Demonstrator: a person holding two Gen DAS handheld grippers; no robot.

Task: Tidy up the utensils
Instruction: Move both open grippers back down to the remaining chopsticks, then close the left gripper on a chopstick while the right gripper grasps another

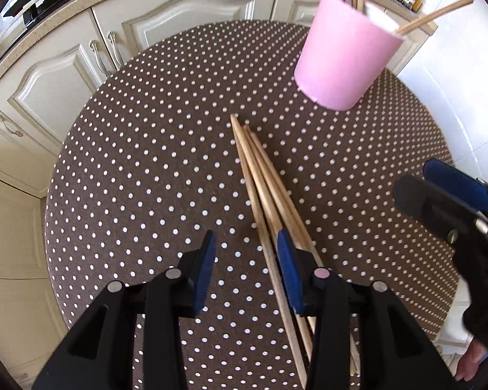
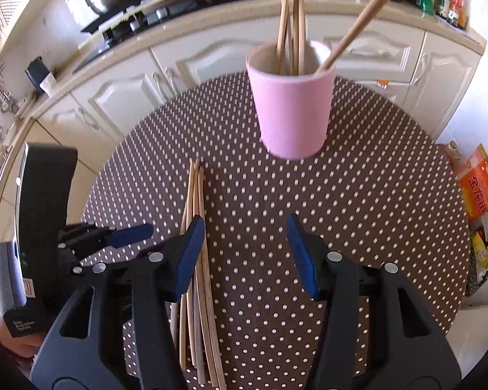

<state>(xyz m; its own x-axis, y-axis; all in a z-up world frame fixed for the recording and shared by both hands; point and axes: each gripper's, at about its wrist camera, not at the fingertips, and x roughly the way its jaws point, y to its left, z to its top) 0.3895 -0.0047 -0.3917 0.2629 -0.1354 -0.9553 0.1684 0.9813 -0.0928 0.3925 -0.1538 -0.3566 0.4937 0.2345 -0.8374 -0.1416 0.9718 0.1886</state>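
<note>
Left gripper (image 1: 245,273): jaws wide, holding nothing, above the near end of the loose chopsticks (image 1: 263,185)
Right gripper (image 2: 245,253): jaws wide, empty
Loose chopsticks: bundled flat on the dotted tabletop (image 1: 146,162)
Pink cup (image 2: 292,110): far side, upright, holding chopsticks

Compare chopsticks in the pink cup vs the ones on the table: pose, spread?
Pose: the chopsticks in the pink cup stand on end; the chopsticks on the table lie flat on the dotted cloth.
Spread: the cup's set splits, most near upright, a couple leaning far right; the table's lie in one tight bundle.
Shared: plain light wood, similar thickness. Neither set is gripped.
</note>
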